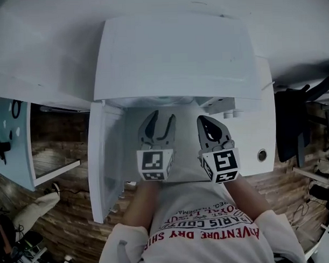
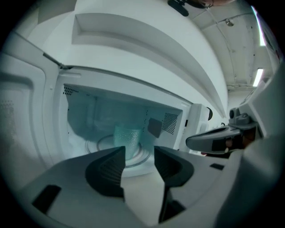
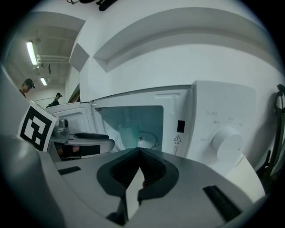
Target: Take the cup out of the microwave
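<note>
White microwave (image 1: 172, 58), door (image 1: 103, 157) already open, cup waiting inside, two hand-held grippers just in front of the opening.

A pale, see-through cup (image 2: 127, 138) stands upright on the round turntable (image 2: 103, 145), straight ahead of the left hand-held gripper (image 2: 139, 151) and beyond its tips, untouched. That gripper's jaws are partly open, with nothing between them. The right hand-held gripper (image 3: 140, 150) has its jaws closed together and holds nothing. From it, the cup is ahead and slightly to the left, and the control dial (image 3: 227, 142) is off to its right. Only the door step appears done; reaching in, gripping the cup and bringing it out are still to come. The cup is the only thing visible in the cavity, and whether it holds anything cannot be seen.
</note>
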### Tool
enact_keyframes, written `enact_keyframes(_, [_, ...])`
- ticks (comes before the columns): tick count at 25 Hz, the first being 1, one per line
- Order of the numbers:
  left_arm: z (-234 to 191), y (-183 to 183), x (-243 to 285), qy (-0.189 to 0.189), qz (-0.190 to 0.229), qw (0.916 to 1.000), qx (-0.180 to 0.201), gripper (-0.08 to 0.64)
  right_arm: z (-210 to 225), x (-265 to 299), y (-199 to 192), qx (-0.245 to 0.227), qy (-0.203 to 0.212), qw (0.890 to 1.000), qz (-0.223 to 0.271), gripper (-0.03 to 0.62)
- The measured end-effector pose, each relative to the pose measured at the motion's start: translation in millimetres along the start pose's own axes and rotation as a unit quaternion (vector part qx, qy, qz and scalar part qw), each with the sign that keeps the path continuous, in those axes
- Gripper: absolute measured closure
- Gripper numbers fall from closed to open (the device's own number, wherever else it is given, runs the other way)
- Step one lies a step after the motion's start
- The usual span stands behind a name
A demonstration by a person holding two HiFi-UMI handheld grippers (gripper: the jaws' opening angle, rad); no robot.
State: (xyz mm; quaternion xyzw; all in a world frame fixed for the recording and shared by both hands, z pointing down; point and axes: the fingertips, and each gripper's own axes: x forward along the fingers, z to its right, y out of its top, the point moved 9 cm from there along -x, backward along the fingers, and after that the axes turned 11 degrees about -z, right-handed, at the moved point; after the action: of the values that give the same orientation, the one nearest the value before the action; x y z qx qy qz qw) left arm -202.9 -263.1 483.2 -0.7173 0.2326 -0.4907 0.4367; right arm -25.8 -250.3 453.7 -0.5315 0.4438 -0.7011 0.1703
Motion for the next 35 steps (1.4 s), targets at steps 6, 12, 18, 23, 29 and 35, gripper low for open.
enact_keyframes(6, [-18, -1, 31, 0.005, 0.005, 1.0, 0.001, 0.19, -1, 16, -4, 0.013, 0.017, 0.999, -0.026, 0.581])
enact_keyframes(12, [-34, 10, 55, 0.017, 0.021, 0.9983, 0.051, 0.15, 2, 27, -5, 0.024, 0.015, 0.999, -0.037, 0.581])
enact_keyframes(18, [-38, 15, 77, 0.005, 0.018, 0.9982, 0.057, 0.139, 5, 31, -2, 0.011, -0.003, 0.999, -0.036, 0.581])
enact_keyframes(23, [-33, 18, 93, 0.014, 0.027, 0.995, 0.095, 0.138, 7, 35, -5, 0.016, -0.007, 0.999, -0.047, 0.581])
enact_keyframes(29, [-35, 21, 96, 0.029, 0.036, 0.9927, 0.111, 0.141, 11, 37, -7, 0.02, -0.017, 0.998, -0.054, 0.581])
enact_keyframes(35, [-37, 20, 96, 0.043, 0.031, 0.9915, 0.119, 0.195, 13, 36, -10, 0.025, -0.023, 0.998, -0.057, 0.581])
